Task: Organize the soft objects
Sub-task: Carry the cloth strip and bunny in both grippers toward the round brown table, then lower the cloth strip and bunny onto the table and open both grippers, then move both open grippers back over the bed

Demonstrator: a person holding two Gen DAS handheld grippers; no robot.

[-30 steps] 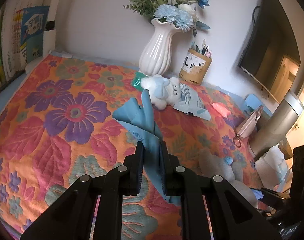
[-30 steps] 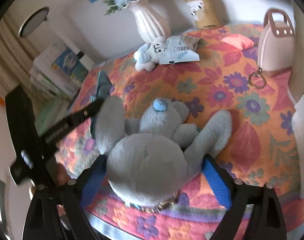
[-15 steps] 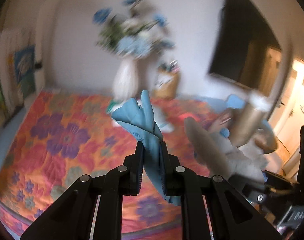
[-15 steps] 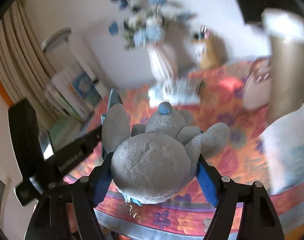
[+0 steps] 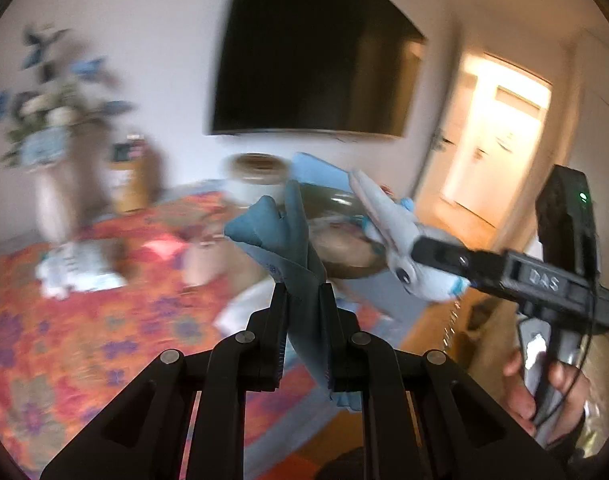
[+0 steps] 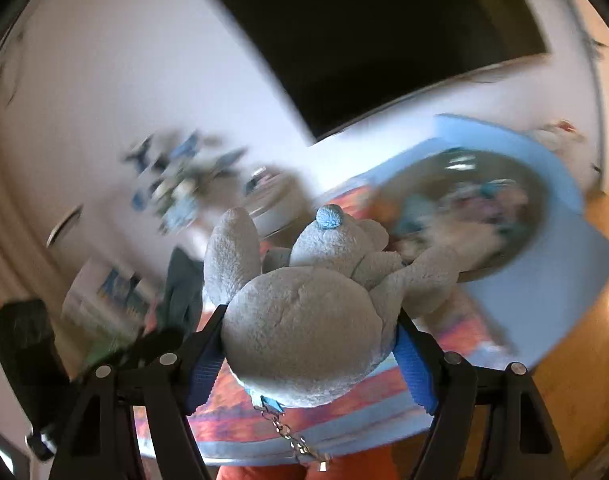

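My left gripper (image 5: 303,290) is shut on a blue cloth (image 5: 280,232) that stands up between its fingers, held in the air above the flowered bedspread (image 5: 64,340). My right gripper (image 6: 310,314) is shut on a grey plush toy (image 6: 304,328) with a blue nose (image 6: 329,216); its blue pads press the body from both sides. In the left wrist view the same plush toy (image 5: 392,236) hangs to the right of the cloth, and a hand (image 5: 544,384) holds that gripper's handle. The views are motion-blurred.
A dark round basket (image 6: 516,176) with soft items sits on a blue mat (image 6: 544,148) ahead. A black TV (image 5: 316,60) hangs on the wall. A flower vase (image 5: 60,192), a pen holder (image 5: 128,184) and a small white plush (image 5: 76,276) stand back left. A lit doorway (image 5: 500,140) is at right.
Both grippers rose off the bedspread and swung right, toward the round basket. The right jaws closed on the grey plush toy and lifted it. The left stayed shut on the cloth.
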